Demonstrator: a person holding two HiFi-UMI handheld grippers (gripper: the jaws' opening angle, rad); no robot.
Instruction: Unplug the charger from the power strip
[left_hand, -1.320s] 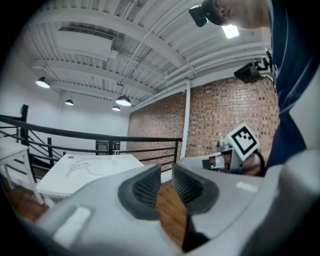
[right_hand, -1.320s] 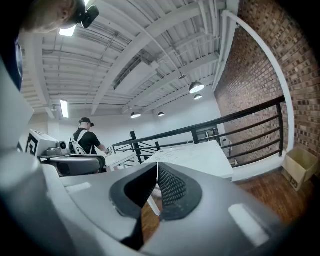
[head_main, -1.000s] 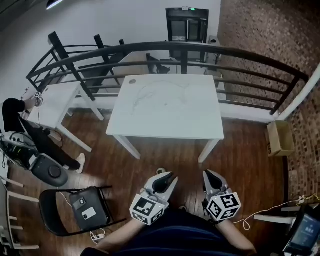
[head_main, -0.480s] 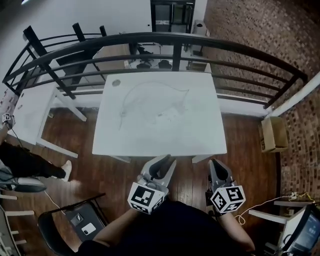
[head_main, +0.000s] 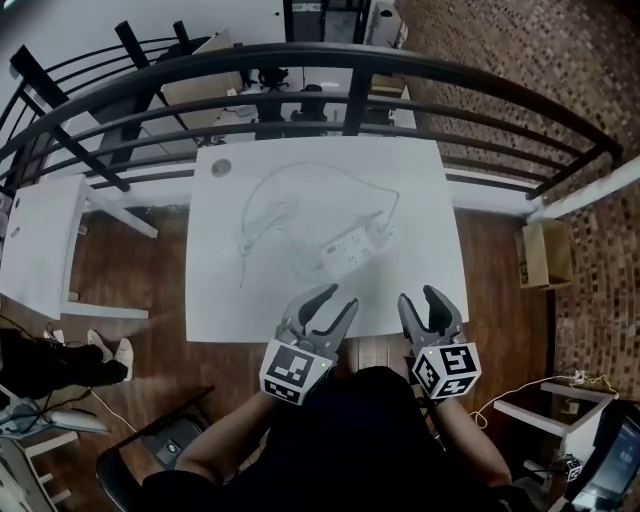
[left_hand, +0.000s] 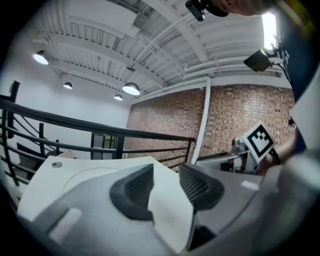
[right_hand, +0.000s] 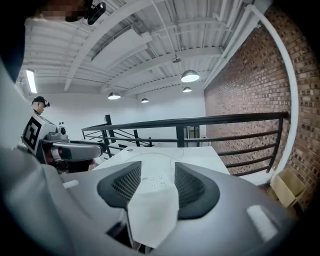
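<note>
Charger (head_main: 384, 232) is not being touched yet. It seems to be the small white block sitting at the right end of the power strip (head_main: 350, 246), though white on white is making this uncertain. The left gripper (head_main: 335, 300) and the right gripper (head_main: 421, 298) are hovering over the near edge of the table (head_main: 420, 180). Both have jaws that have just been opening and are now standing apart, with nothing held between them. The strip is lying near the middle of the table, ahead of both grippers and apart from them, with its thin cable (head_main: 300, 168) looping behind it. I am judging the main risk to be a one-sided pull: if only the charger is being pulled, the light strip may be lifting or sliding with it, and the cable may be dragging. The head view is giving the whole layout. The right gripper view is showing socket marks of the strip through the gap of its jaws, while the left gripper view is showing only bare tabletop there.
</note>
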